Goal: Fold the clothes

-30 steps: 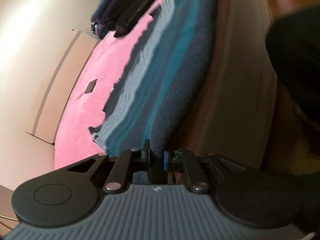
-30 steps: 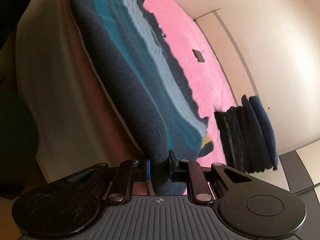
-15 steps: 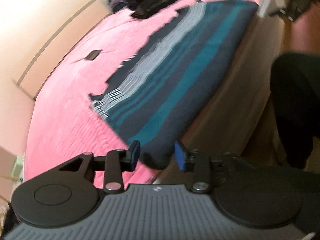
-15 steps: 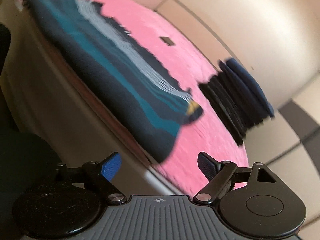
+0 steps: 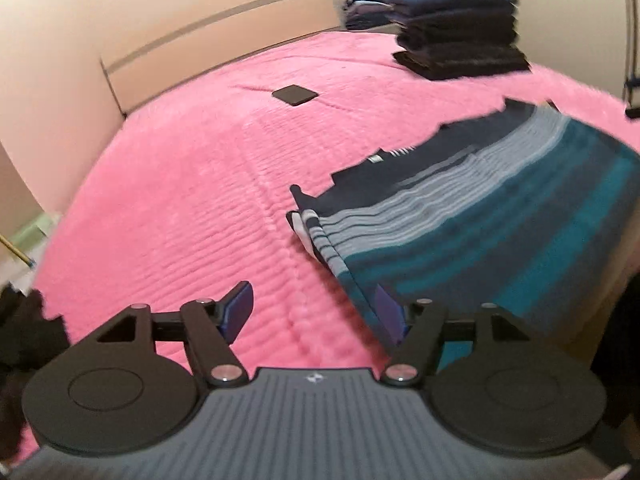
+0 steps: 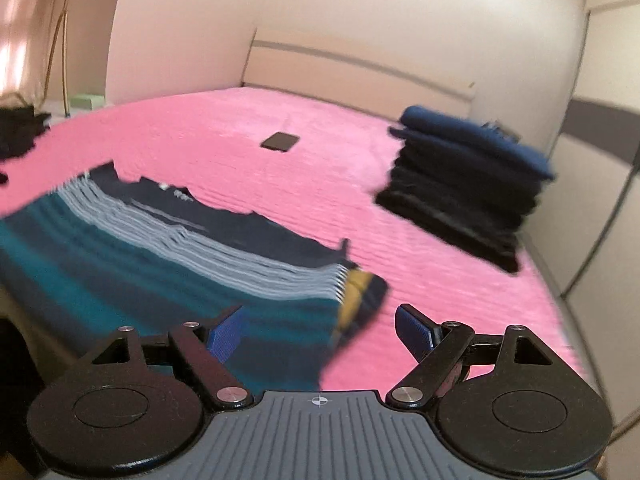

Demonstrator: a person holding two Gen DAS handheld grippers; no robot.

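Pink bedspread (image 5: 192, 184); dark, perhaps phone-like slab (image 5: 295, 95)

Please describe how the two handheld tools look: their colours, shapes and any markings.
Both look alike. The left tool has a grey ribbed body with a small pale logo, two black round discs at its sides, black linkage arms with silver pivot pins, and blue pads on the fingers. The right tool has the same build, with a small crosshair mark on its body and blue pads.
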